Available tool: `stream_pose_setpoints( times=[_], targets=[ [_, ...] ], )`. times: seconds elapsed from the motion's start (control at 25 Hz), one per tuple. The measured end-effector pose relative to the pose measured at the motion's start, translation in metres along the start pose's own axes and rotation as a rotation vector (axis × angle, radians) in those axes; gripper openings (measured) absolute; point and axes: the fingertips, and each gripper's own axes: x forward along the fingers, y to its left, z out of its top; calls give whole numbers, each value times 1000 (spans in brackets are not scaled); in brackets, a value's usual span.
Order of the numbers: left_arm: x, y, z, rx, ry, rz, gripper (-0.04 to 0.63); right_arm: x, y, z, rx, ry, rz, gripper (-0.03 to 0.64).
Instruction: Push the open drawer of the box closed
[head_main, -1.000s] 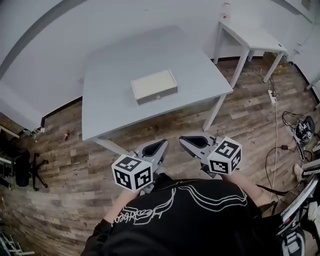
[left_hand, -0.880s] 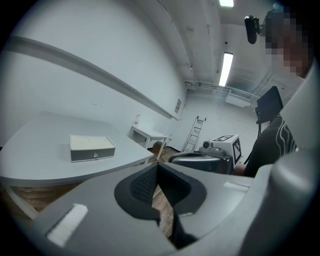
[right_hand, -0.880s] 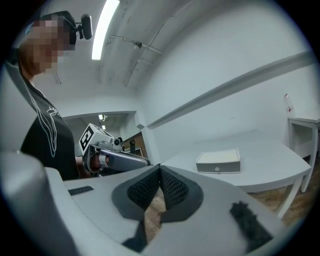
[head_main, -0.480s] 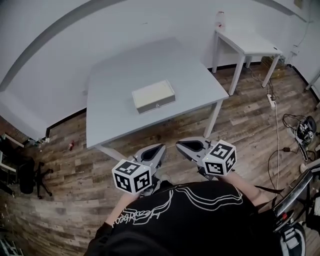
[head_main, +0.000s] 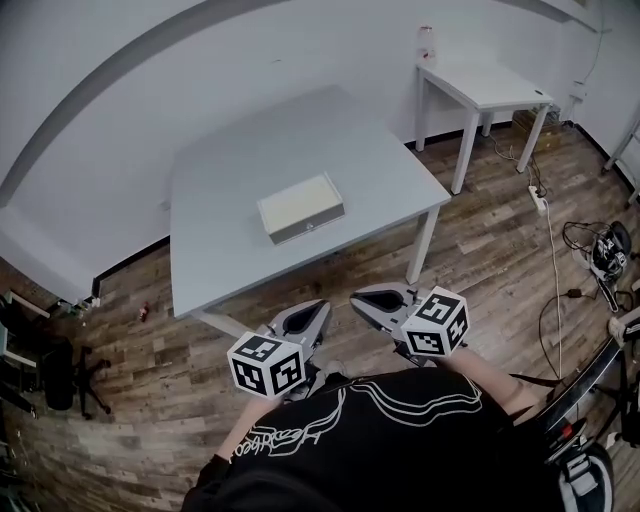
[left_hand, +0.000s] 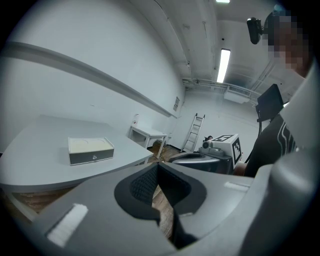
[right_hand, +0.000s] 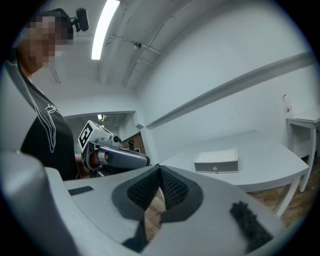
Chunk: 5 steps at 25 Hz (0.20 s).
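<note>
A flat grey box (head_main: 300, 208) with a cream top lies near the middle of the grey table (head_main: 220, 250). Its front, with a small knob, faces me. From here I cannot tell how far its drawer stands out. The box also shows in the left gripper view (left_hand: 90, 150) and the right gripper view (right_hand: 216, 161). Both grippers hang close to my chest, well short of the table and over the wood floor. The left gripper (head_main: 318, 306) and the right gripper (head_main: 358, 298) are shut, with nothing between the fingers. Each one's tips meet in its own view: left gripper (left_hand: 158, 167), right gripper (right_hand: 160, 169).
A small white table (head_main: 480, 85) with a bottle (head_main: 426, 42) stands at the back right. Cables and a power strip (head_main: 541, 199) lie on the floor at the right. An office chair (head_main: 55, 375) is at the left. A ladder (left_hand: 194, 131) leans far off.
The head view has shifted, and the table and box now sit a little lower and nearer in it. Both grippers stay shut in front of my chest.
</note>
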Motion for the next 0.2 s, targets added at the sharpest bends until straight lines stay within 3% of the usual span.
stream_pose_setpoints(
  times=[0.2],
  targets=[
    [3,2,-1,-2,7,-8,5,1,-3,-2,19,-3,4,9]
  ],
)
